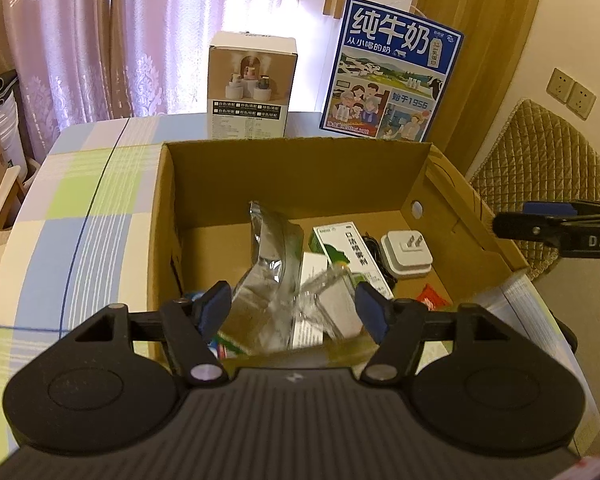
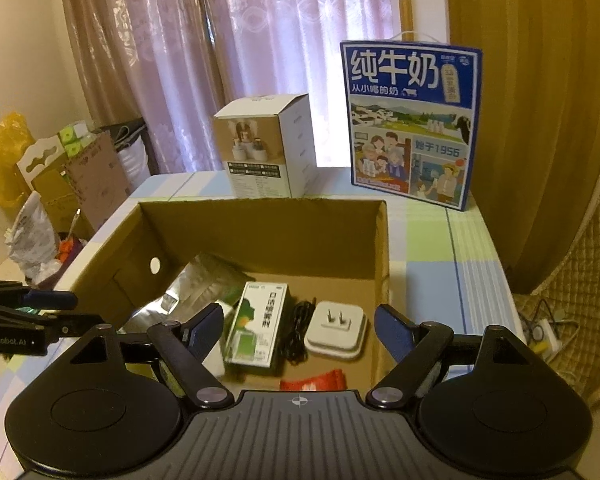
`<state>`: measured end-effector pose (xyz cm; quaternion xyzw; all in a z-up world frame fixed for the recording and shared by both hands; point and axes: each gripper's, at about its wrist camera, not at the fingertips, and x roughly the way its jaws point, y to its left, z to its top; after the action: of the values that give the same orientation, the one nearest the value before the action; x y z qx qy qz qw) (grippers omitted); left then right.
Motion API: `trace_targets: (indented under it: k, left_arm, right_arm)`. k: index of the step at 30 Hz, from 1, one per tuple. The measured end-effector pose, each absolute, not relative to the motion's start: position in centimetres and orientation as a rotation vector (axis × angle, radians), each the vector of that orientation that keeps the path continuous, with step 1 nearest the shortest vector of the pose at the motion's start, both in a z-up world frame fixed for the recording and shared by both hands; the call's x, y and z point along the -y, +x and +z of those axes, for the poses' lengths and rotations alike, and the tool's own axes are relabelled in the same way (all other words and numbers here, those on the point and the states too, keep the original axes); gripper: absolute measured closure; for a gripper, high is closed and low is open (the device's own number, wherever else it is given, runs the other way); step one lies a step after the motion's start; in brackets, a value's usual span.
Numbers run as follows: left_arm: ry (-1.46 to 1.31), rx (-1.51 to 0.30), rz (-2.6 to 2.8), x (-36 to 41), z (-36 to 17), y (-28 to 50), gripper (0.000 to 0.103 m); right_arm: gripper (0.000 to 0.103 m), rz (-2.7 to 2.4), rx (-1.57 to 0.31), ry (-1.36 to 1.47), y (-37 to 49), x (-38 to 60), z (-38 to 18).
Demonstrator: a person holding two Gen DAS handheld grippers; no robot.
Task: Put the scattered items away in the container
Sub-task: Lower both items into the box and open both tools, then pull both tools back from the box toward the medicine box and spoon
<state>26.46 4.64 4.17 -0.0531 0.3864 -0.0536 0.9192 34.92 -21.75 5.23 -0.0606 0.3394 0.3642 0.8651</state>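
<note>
Inside the cardboard box (image 1: 204,176) we see a blurred clear item (image 1: 320,284) between the parted left tongs (image 1: 296,306), contact unclear. Right tongs (image 2: 300,330) gape empty above the green carton (image 2: 256,328) and white plug (image 2: 336,330); a red packet (image 2: 314,382) is half hidden. Behind the box: milk case (image 2: 410,120).

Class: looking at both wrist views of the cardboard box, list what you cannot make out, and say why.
- Clear plastic item, left wrist view: motion-blurred, identity unclear.
- Red packet, right wrist view: mostly hidden behind the right tool body.
- Box near corner, left wrist view: covered by the left tool.
- Small print on green-white carton: too small.
</note>
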Motion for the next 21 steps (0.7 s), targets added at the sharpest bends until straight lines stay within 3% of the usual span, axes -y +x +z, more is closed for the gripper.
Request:
trace_targets:
  k: [10,21]
  left_arm:
    - [-0.11,-0.805,-0.114,-3.9,4.5,21.4,0.034]
    - [-0.064,-0.838,-0.137,-1.6,3.4,15.7,0.021]
  right_arm:
    - [0.022,0.78,-0.749,-0.174,29.8,26.5,4.7]
    - [0.022,0.826,-0.816,-0.326,25.8,30.4,1.7]
